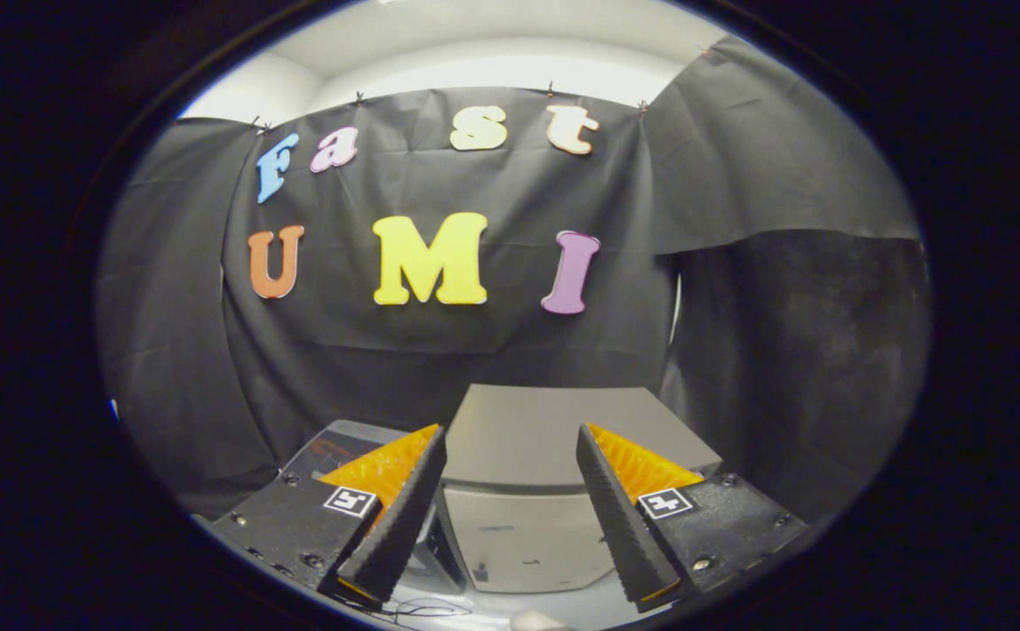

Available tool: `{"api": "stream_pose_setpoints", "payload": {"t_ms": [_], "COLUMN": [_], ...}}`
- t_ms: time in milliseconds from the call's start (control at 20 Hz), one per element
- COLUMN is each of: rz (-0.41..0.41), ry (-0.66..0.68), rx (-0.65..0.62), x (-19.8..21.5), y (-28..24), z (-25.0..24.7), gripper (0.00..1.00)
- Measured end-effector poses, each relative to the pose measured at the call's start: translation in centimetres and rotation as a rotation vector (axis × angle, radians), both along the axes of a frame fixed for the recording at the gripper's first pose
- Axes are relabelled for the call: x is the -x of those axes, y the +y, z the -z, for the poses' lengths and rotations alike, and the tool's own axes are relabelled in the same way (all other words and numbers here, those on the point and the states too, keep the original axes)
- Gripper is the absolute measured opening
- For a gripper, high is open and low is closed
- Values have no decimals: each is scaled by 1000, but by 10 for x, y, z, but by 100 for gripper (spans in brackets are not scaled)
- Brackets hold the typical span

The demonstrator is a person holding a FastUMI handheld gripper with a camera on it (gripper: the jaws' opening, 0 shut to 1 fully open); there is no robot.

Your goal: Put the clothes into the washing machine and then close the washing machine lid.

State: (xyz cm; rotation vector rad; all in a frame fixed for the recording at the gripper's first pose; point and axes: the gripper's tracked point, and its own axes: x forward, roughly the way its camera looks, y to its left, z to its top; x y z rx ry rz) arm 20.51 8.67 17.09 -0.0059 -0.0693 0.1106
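Your tongs [510, 517] stand apart and empty above the boxy grey washing machine [563, 438], its flat lid lying just beyond them; the lid looks stiff and light, best taken at its edge.

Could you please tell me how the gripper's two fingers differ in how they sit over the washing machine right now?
The gripper is open, holding nothing. The left finger leans right and overlaps the washing machine's left edge, beside a dark panel. The right finger leans left and crosses the machine's pale front nearer its right side. Both have ribbed inner faces and a square marker at the base.
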Motion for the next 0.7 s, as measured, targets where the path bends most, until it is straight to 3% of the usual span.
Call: {"api": "stream_pose_setpoints", "payload": {"t_ms": [350,700], "rz": [-10,42], "ry": [83,144], "rx": [-63,-23], "x": [53,118], "y": [-72,-112], "z": [82,144], "gripper": [94,94]}}
